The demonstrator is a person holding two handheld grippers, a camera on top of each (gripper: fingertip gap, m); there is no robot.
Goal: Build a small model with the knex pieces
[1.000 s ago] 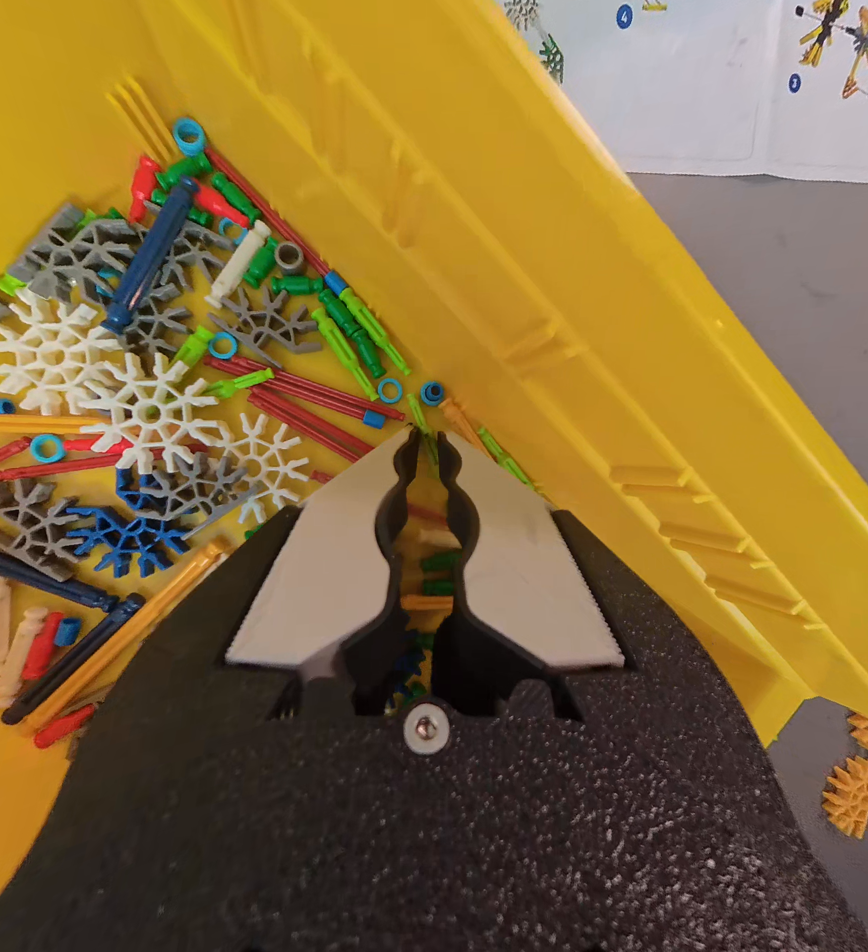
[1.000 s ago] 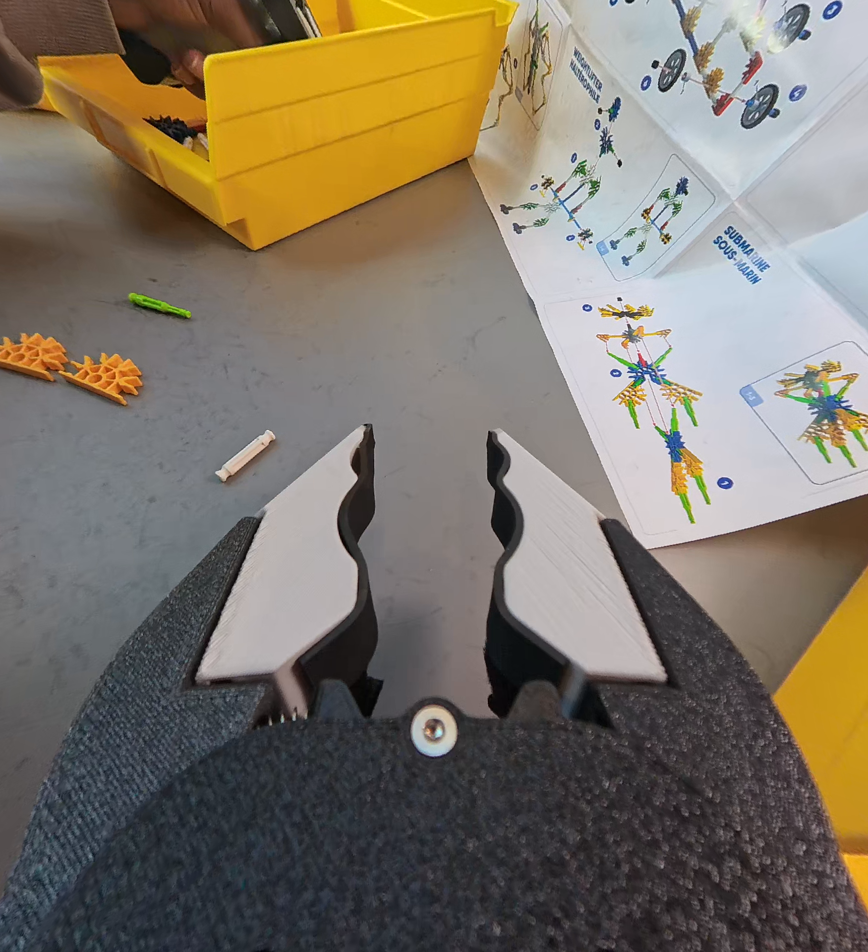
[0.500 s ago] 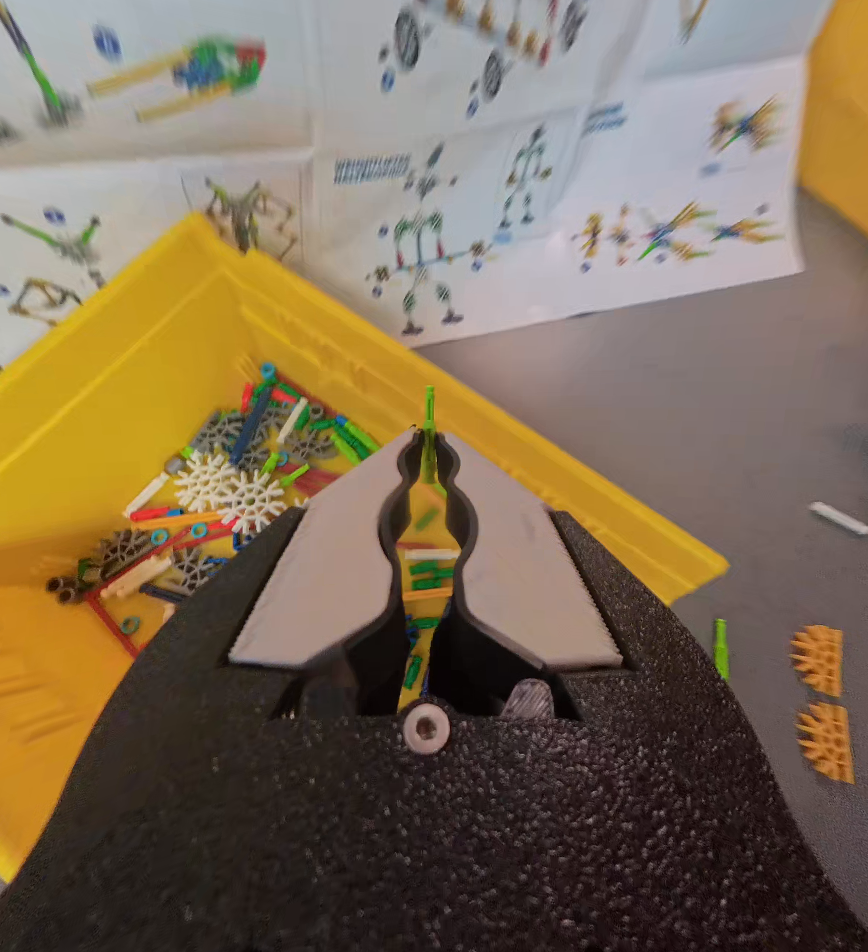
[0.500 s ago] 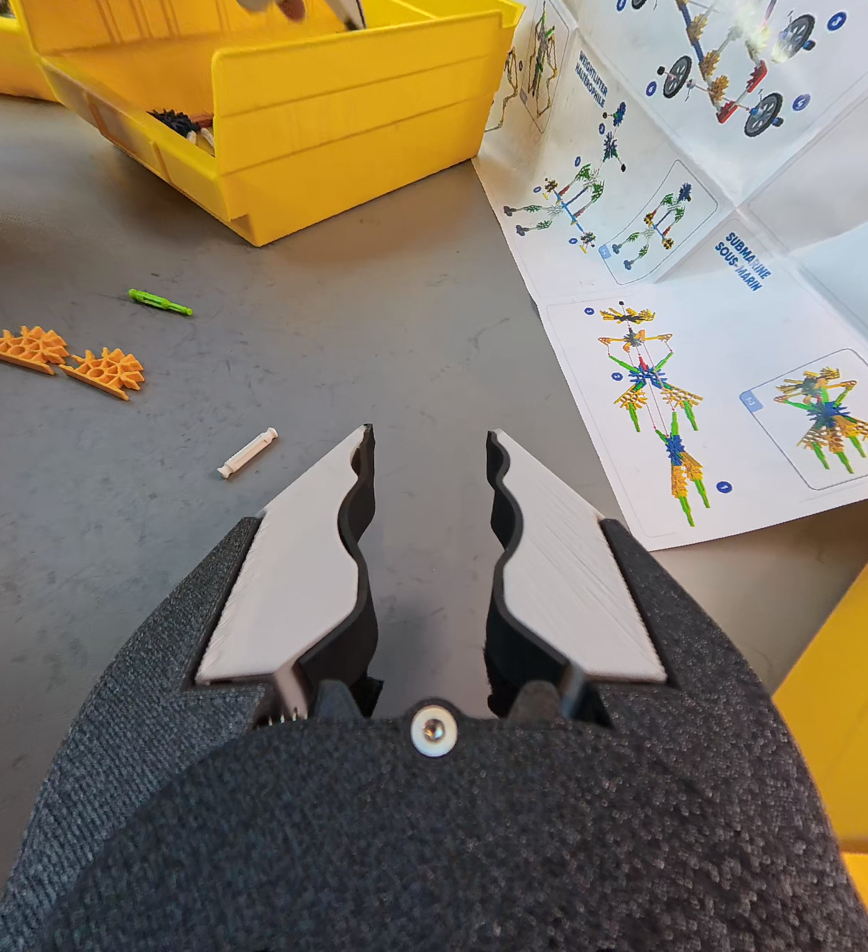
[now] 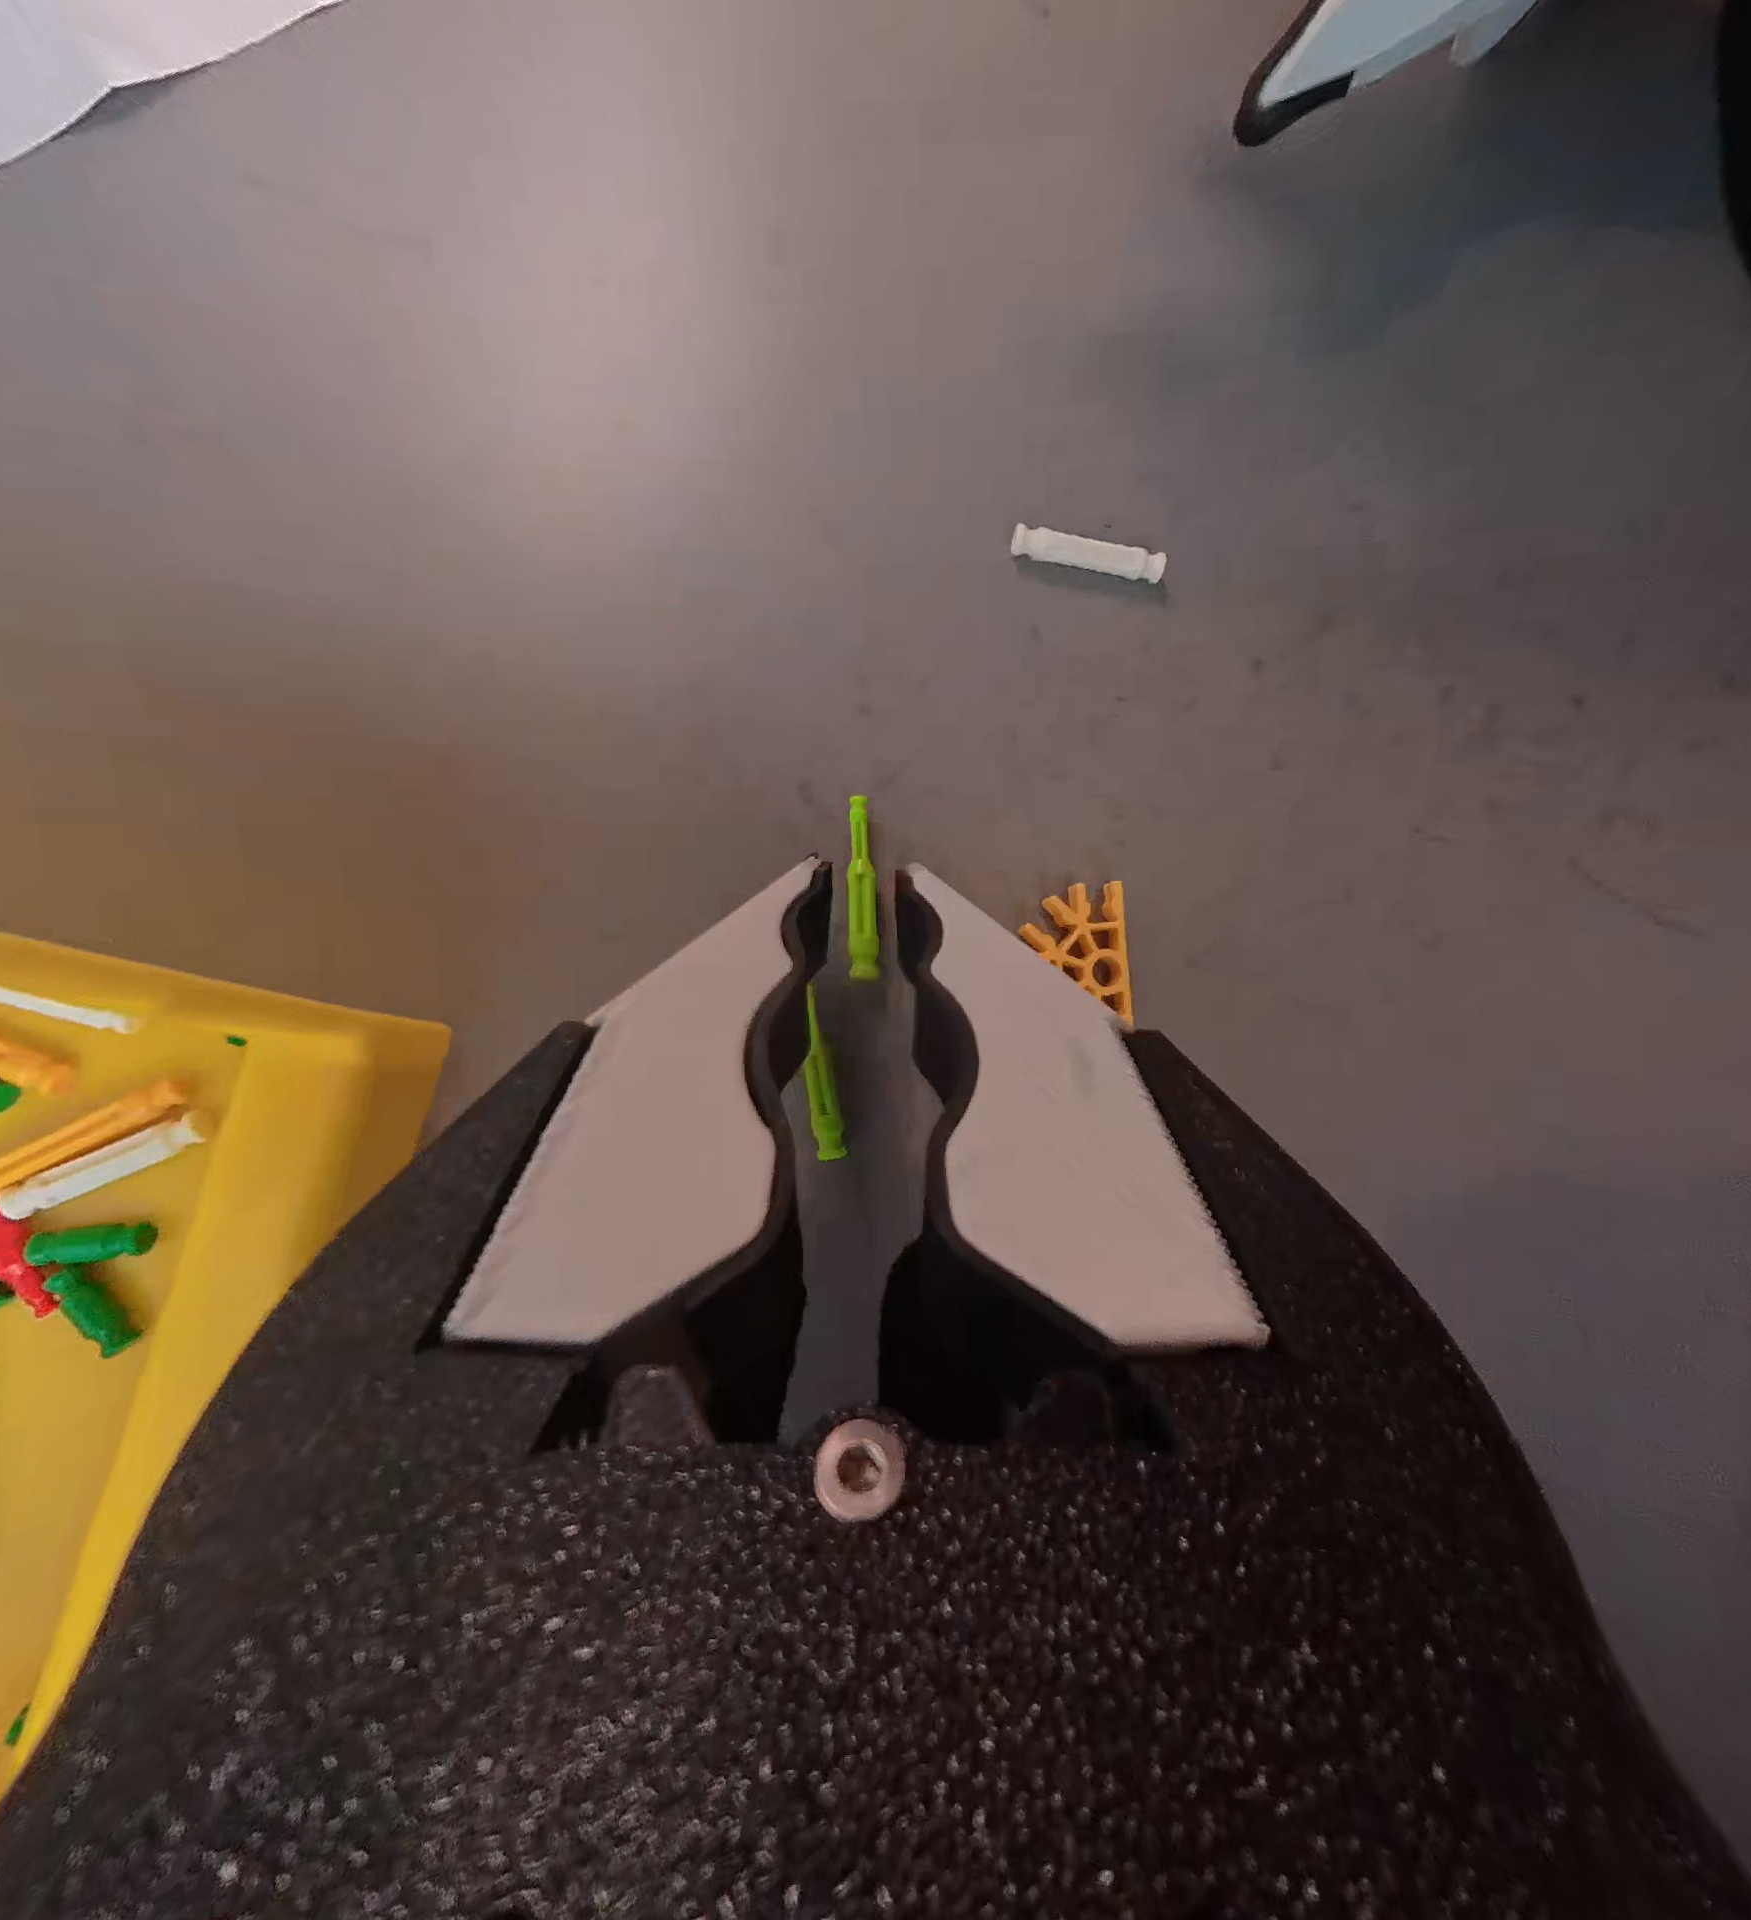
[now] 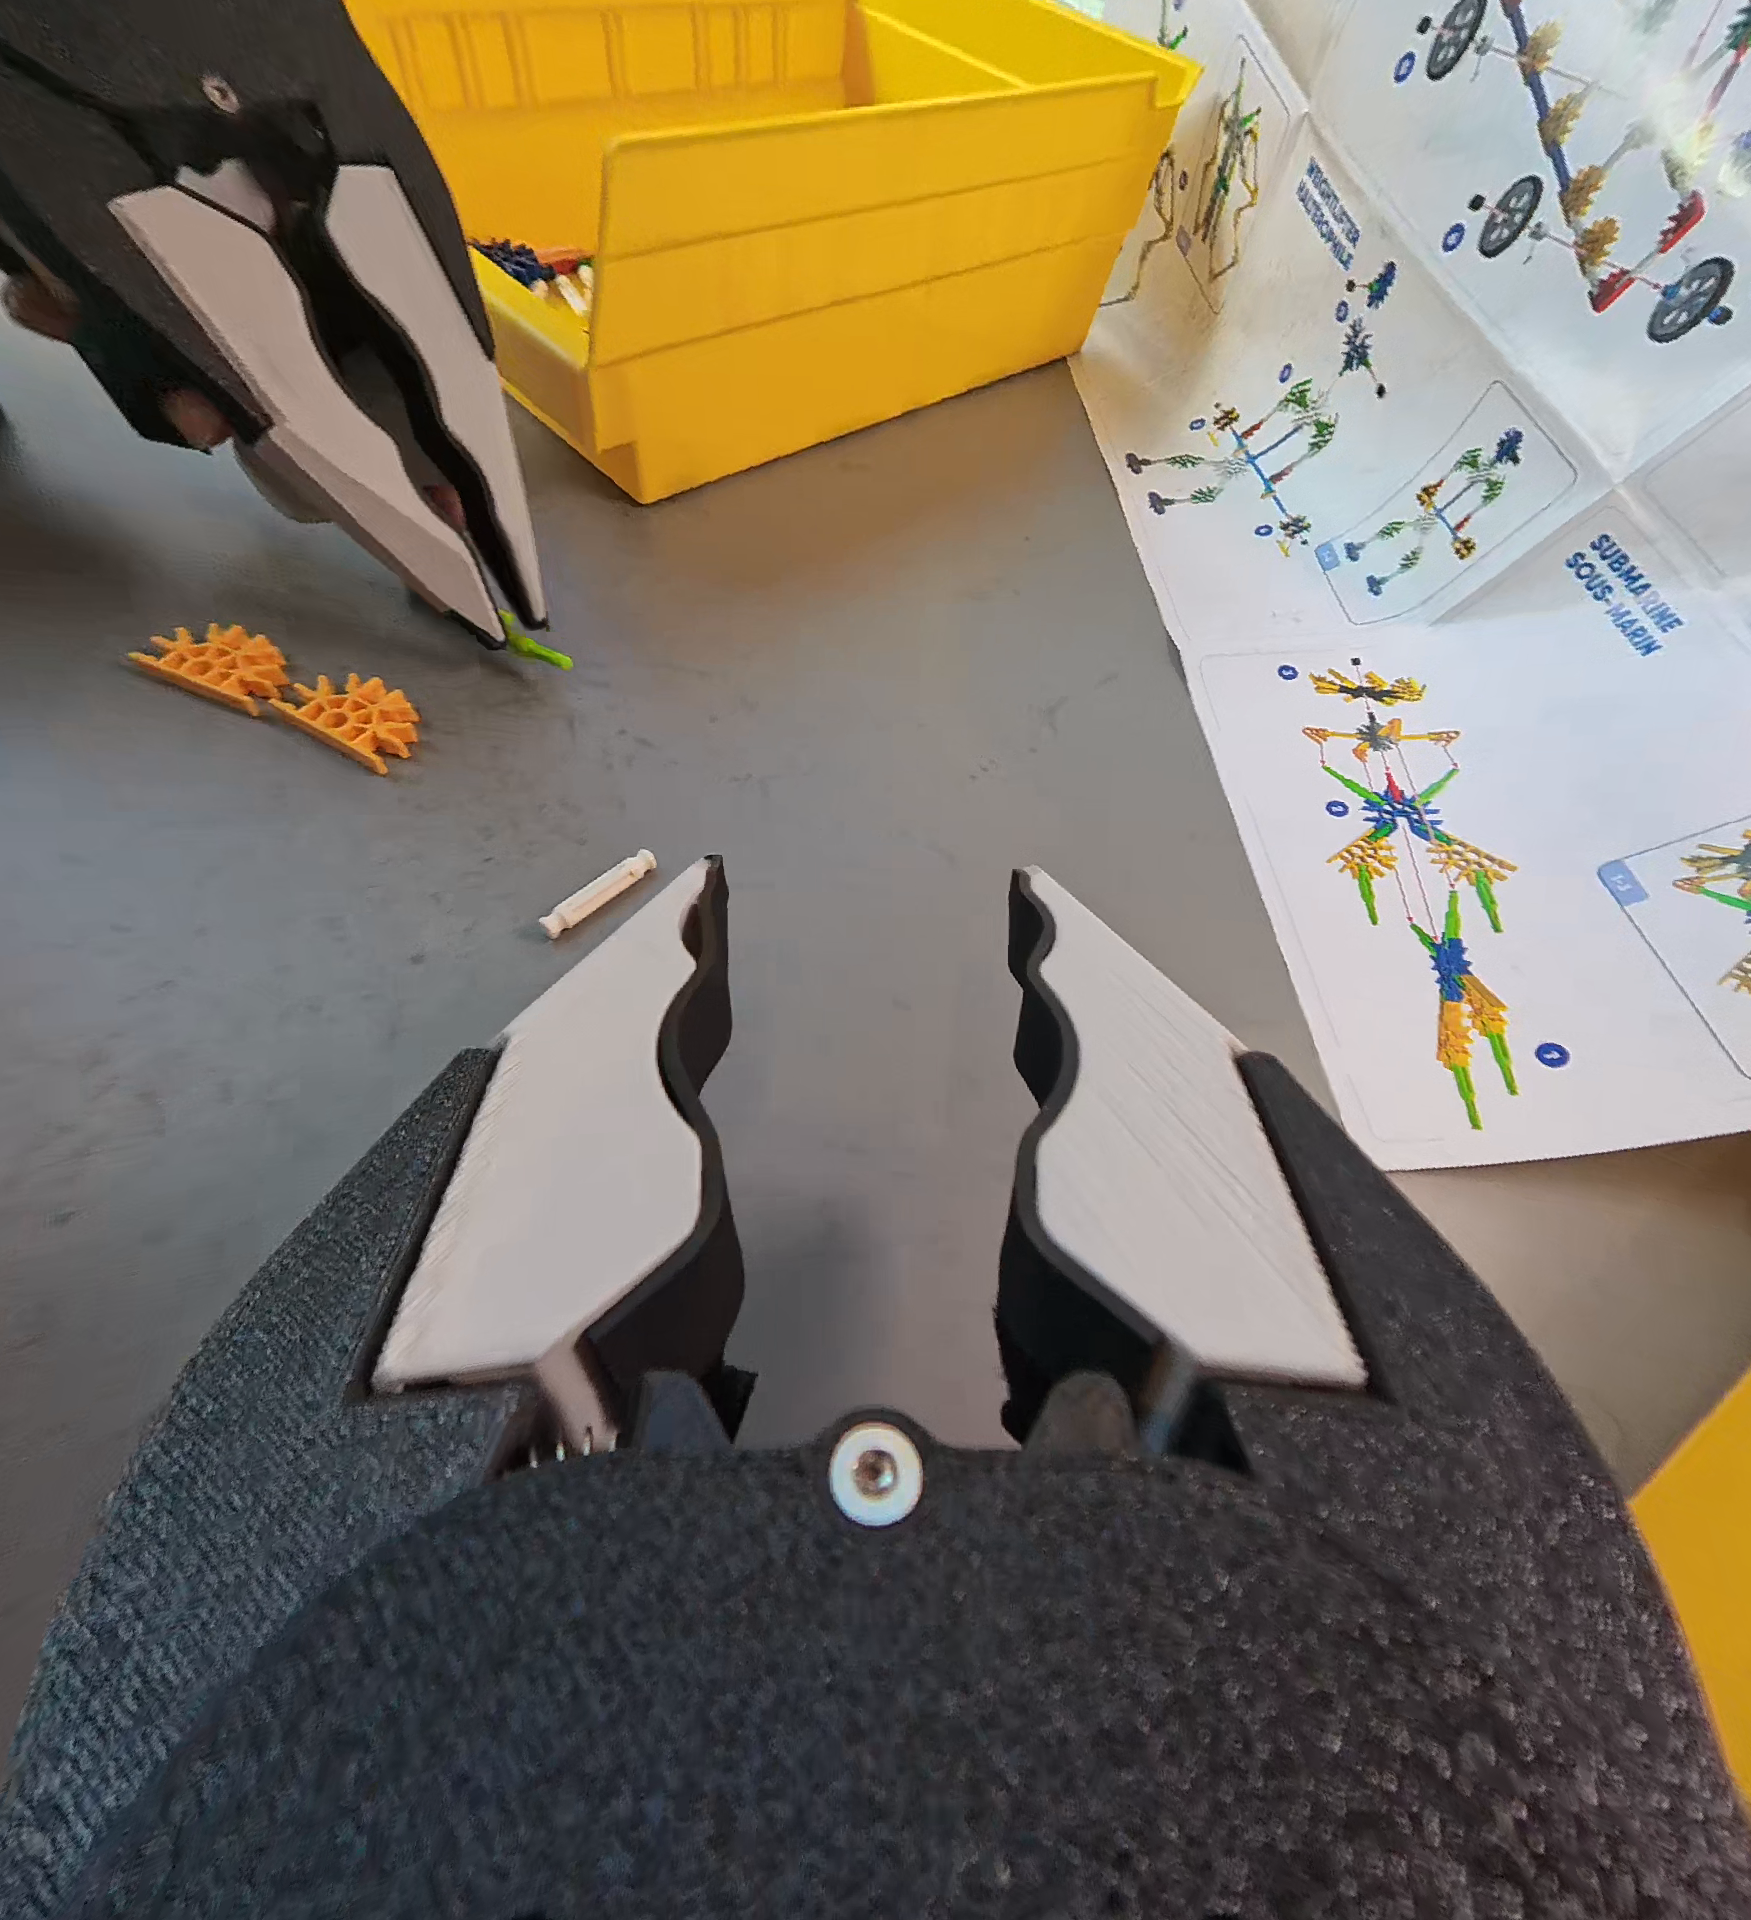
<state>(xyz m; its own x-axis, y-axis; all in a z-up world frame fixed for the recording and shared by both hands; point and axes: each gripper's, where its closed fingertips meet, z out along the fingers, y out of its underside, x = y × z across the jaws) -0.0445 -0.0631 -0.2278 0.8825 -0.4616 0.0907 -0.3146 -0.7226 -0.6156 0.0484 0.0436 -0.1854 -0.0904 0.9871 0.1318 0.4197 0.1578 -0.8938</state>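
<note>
Left gripper [image 5: 858, 868]: jaws closed on a short lime-green plastic rod [image 5: 859, 902], tips down near the grey tabletop [image 5: 435, 520]. Just right of it: orange plastic fan connector [image 5: 1087, 948]. Farther right: white plastic rod [image 5: 1087, 552]. Right gripper [image 6: 866, 873]: jaws apart, empty.

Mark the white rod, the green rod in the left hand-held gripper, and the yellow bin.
white rod [image 5: 1088, 551]: left wrist view, mid-shaft.
green rod [image 5: 860, 902]: left wrist view, shaft between the tips of the left hand-held gripper [image 5: 858, 875].
yellow bin [image 6: 850, 312]: right wrist view, front wall.
</note>
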